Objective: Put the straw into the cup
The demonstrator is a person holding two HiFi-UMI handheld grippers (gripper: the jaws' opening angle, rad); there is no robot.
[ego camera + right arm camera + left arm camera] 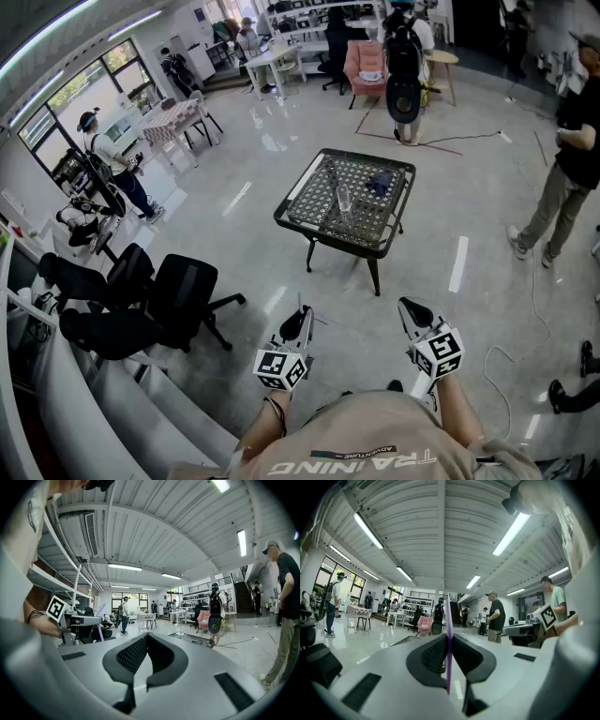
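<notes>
Open glossy floor [281, 281] separates the person from the black mesh table [319, 238], well ahead. The clear cup [344, 200] stands on it beside a blue item [380, 181]. Black office chairs [178, 292] sit left. The left gripper [298, 323] clamps the purple straw [448, 639] between its 2 jaws, long axis upright. The right gripper [146, 638] is closed and empty.

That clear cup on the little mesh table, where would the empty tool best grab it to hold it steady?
Likely low on the wall of the cup, from the near right side, jaws level. It stands upright and looks tall and narrow, so a low hold should tip it least and leave the mouth free for the straw in the left tool.
</notes>
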